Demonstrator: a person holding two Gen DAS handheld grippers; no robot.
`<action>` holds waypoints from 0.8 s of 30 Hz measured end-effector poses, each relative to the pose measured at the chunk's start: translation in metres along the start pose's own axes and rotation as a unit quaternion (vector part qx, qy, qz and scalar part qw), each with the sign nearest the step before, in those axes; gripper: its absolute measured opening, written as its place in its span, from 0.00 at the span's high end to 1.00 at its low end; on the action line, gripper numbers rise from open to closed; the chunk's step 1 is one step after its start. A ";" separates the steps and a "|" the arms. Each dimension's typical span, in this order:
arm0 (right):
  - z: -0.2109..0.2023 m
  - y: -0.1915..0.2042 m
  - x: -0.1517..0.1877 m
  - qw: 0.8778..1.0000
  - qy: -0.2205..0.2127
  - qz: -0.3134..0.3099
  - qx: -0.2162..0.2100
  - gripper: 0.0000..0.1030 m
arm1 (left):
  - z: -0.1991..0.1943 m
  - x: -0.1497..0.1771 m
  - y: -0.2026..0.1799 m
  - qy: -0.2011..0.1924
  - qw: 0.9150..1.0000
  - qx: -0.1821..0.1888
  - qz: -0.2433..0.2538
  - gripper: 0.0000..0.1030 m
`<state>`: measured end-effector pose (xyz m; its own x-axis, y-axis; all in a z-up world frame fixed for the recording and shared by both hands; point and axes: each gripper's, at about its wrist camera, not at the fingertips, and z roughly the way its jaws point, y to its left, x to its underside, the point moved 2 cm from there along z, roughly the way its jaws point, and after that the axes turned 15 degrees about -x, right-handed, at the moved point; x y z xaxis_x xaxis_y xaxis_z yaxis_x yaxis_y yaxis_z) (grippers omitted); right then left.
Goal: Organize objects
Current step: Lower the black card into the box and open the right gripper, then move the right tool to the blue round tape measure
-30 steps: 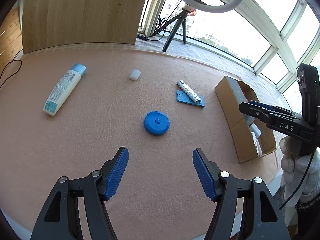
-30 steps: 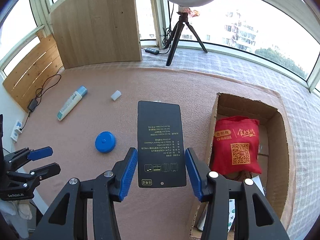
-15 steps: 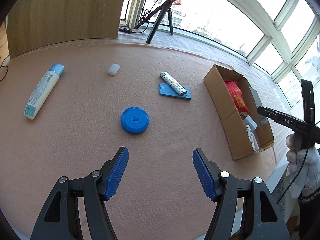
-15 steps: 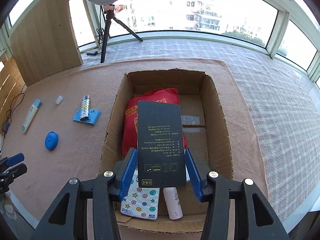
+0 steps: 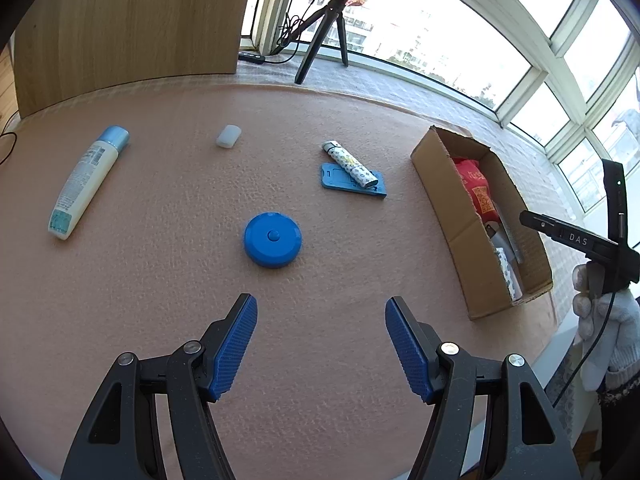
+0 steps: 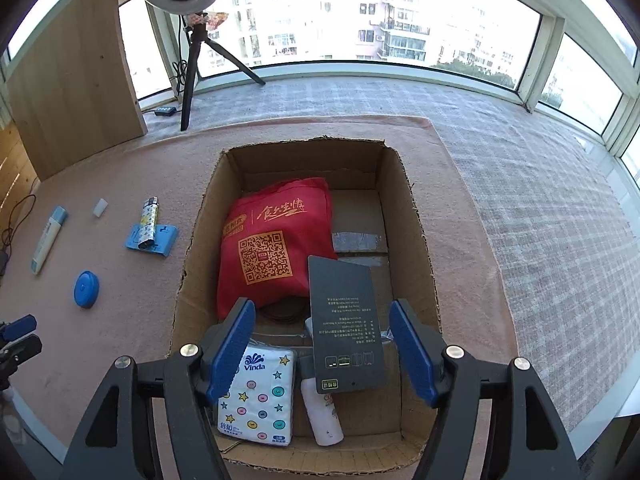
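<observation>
**One black card lying in the box, five things waiting outside**

The flat black card [image 6: 346, 326] is lying tilted inside the single cardboard box [image 6: 416, 216], free of both blue pads. It is leaning over one white bottle [image 6: 322, 416] and sitting beside one red bag [image 6: 272, 240] printed with a QR code. One tissue pack [image 6: 258, 396] dotted with stars is lying at the near end of the box. That is making four things inside.

The right gripper [image 6: 322, 350] is hanging over the near end of the box with its fingers spread wide, nothing between them. A gloved hand [image 5: 600, 316] is gripping its handle in the left camera's view.

Out on the pink worktop [image 5: 140, 300], five things are lying loose. One round blue disc [image 5: 273, 239] is sitting nearest the left gripper [image 5: 321, 346]. One patterned lighter [image 5: 350, 162] is resting on one flat blue holder [image 5: 340, 186], near the box's left wall. One small white cap [image 5: 228, 135] is lying farther back, and one white tube with a blue cap [image 5: 86, 184] is lying well apart on the left.

The left gripper is hovering above the bare worktop, its fingers wide apart and empty, the blue disc just ahead of them.

One ring light on a tripod [image 6: 192, 52] is standing by the windows.
</observation>
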<state>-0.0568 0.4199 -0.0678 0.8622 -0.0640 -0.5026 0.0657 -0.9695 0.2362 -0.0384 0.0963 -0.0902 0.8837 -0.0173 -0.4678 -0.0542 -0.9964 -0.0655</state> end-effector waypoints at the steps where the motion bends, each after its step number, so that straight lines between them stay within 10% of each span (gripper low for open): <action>1: 0.000 0.002 0.000 1.000 0.000 0.000 -0.002 0.36 | 0.000 0.000 0.001 0.000 1.000 -0.001 0.000 0.32; 24: 0.019 0.105 0.002 0.986 0.004 0.011 -0.164 0.36 | 0.014 0.000 0.023 0.011 1.000 -0.009 0.009 0.27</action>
<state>-0.0583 0.3131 -0.0596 0.8691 -0.0802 -0.4881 0.2052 -0.8394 0.5033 -0.0460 0.0749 -0.1044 0.8922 -0.0376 -0.4501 -0.0623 -0.9973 -0.0401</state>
